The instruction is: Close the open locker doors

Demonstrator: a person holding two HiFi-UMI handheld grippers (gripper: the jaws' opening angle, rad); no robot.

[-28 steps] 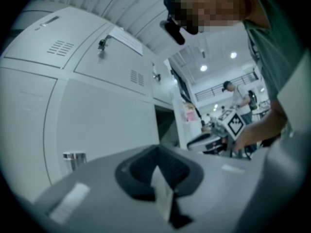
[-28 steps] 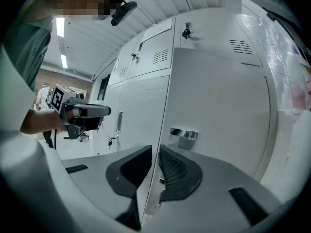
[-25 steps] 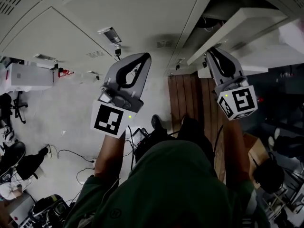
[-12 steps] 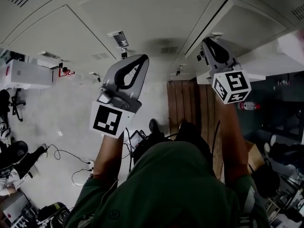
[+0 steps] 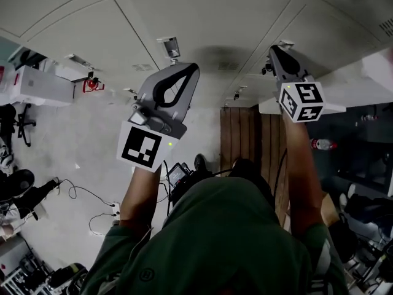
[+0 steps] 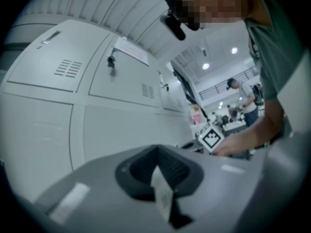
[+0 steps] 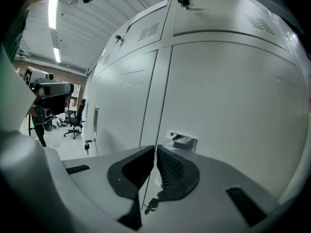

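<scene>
A row of pale grey locker doors (image 5: 202,23) fills the top of the head view. My right gripper (image 5: 274,49) is shut, its tip against a white door panel (image 5: 359,82) that lies close to the locker fronts; whether it is latched I cannot tell. In the right gripper view the shut jaws of the right gripper (image 7: 155,152) sit just in front of a door seam, with a metal handle (image 7: 181,140) and a hanging key (image 7: 150,205) close by. My left gripper (image 5: 186,71) is shut and held off the lockers, holding nothing. In the left gripper view the left gripper (image 6: 156,155) points along closed doors (image 6: 116,125).
A dark opening (image 5: 356,140) with a bottle (image 5: 319,144) lies at the right, below the white panel. Wooden flooring (image 5: 245,140) runs under the lockers. Cables (image 5: 80,195) and office chairs (image 5: 15,128) lie on the floor at left. Another person (image 6: 245,98) stands far off.
The right gripper has gone forward and up against the white door, which has swung from standing out to lying close to the locker row. The left gripper barely moved.
</scene>
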